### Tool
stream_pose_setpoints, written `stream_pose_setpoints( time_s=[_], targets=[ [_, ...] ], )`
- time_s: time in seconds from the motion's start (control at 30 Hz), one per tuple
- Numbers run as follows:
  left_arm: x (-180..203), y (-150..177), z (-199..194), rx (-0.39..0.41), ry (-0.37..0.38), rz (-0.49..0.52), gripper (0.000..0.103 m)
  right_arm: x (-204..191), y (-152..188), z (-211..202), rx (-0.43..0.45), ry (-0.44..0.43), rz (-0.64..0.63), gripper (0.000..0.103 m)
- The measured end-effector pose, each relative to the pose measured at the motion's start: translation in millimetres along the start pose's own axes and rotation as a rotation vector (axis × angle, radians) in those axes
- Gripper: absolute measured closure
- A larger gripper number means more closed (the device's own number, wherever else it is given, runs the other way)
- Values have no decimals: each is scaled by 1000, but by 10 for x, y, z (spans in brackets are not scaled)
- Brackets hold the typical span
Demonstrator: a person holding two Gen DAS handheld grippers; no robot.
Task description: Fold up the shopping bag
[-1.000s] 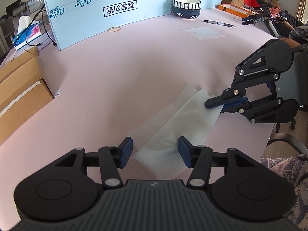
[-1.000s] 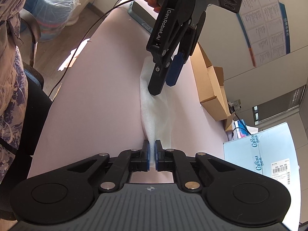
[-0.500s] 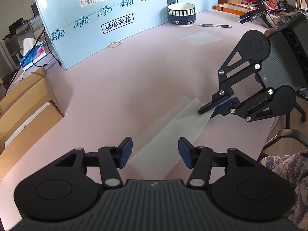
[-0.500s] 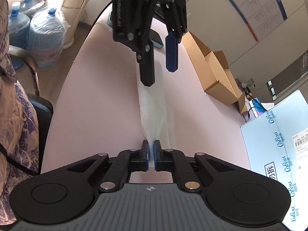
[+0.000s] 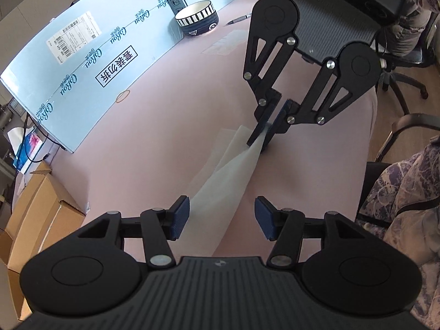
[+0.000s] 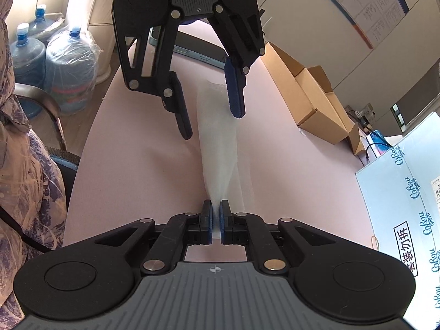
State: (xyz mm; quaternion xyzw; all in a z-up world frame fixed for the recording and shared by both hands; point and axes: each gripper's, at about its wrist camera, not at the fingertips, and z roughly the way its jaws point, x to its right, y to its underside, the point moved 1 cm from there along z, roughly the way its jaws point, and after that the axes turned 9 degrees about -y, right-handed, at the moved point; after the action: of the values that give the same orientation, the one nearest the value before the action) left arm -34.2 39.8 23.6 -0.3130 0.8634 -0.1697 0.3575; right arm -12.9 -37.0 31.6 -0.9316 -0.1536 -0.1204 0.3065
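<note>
The white translucent shopping bag (image 5: 228, 184) lies as a long folded strip on the pink table (image 5: 165, 126). My right gripper (image 6: 216, 214) is shut on one end of the bag (image 6: 218, 148) and lifts that end a little; it also shows in the left wrist view (image 5: 265, 134), pinching the far end. My left gripper (image 5: 221, 217) is open, its blue pads either side of the near end of the strip and above it. In the right wrist view the left gripper (image 6: 211, 115) hangs open over the far end.
A blue cardboard panel (image 5: 110, 55) stands along the table's back, with a striped bowl (image 5: 196, 22), a pen (image 5: 239, 19) and a rubber band (image 5: 123, 95) near it. Brown cardboard boxes (image 5: 33, 209) sit at the left. Water jugs (image 6: 68, 66) and a chair (image 5: 407, 143) stand off the table.
The right gripper has swung round to face the left one and raised its end of the bag, twisting the strip. The left gripper stays open and has tilted over the near end.
</note>
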Motion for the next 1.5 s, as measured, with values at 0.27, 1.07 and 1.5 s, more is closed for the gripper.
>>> stream_pose_setpoints(
  time_s=[0.27, 1.07, 1.5],
  targets=[
    [-268, 21, 167, -110, 146, -118, 94, 225, 58, -90, 81, -117, 187, 96],
    [-1178, 597, 710, -265, 700, -683, 81, 975, 806, 30, 398, -372, 966, 95],
    [-1178, 730, 663, -211, 675, -846, 81, 670, 657, -311, 477, -153, 868, 81]
  ],
)
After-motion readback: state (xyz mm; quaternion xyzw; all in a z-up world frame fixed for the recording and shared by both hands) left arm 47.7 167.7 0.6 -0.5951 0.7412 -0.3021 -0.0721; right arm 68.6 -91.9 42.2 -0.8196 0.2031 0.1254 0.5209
